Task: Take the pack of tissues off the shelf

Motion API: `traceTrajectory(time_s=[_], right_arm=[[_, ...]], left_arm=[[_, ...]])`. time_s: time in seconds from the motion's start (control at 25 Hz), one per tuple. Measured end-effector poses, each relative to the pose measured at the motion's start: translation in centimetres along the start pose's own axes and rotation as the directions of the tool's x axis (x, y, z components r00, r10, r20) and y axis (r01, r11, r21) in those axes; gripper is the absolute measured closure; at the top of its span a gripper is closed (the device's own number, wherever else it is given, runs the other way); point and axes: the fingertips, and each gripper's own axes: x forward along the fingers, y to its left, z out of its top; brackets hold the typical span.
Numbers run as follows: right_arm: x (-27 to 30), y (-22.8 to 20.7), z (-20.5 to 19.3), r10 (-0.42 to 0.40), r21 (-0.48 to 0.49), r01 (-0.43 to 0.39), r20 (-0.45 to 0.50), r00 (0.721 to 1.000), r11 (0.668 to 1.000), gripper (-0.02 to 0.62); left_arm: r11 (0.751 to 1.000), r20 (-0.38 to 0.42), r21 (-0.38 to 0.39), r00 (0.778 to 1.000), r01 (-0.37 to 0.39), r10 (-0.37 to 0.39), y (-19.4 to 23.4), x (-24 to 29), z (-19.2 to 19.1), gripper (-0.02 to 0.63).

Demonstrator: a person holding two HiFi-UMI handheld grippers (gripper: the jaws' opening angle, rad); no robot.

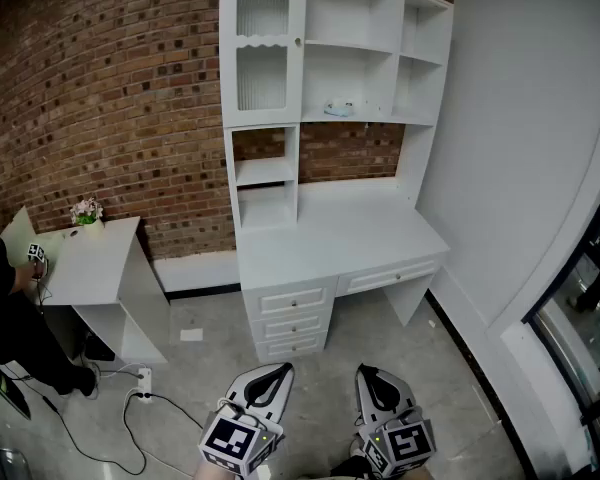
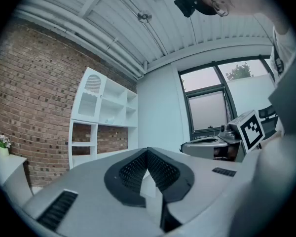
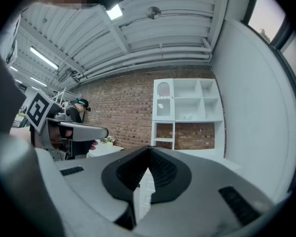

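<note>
The pack (image 1: 338,108) lies on the shelf (image 1: 375,122) of the white hutch, in the wide open bay right of the glazed door (image 1: 262,43). It is small and pale from here, so I only take it for the tissues. It is well away from me. I judge the task is at its first step, the approach, with nothing picked up yet. My left claw (image 1: 278,371) and right claw (image 1: 366,372) hang low in front of me over the floor, both level, each with its jaws closed tip to tip and nothing between them. Next I would need to walk up to the desk (image 1: 380,230), raise one claw to shelf height, open its jaws and bring them around the pack. The other open bays I can see look bare, what sits behind the ribbed glass I cannot make out, and the drawers (image 1: 295,298) under the desk are closed.
</note>
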Motion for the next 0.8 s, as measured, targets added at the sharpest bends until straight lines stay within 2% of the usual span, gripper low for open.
traceTrajectory(time_s=[0.32,0.48,0.8], right_arm=[[0.4,-0.1,0.1,0.000,0.010,0.000,-0.012,1.000,1.000,0.589],[0.6,0.0,0.0,0.012,0.018,-0.011,-0.014,1.000,1.000,0.589],[1.2,-1.5,-1.1,0.035,0.036,-0.034,-0.034,0.999,0.999,0.589]], left_arm=[[1.000,-0.045,0.005,0.999,0.002,-0.002,0.2,0.1,0.3,0.598],[1.000,-0.006,-0.017,1.000,0.005,-0.005,0.3,0.2,0.5,0.598],[1.000,-0.020,-0.017,1.000,-0.017,0.017,0.1,1.7,-0.4,0.599]])
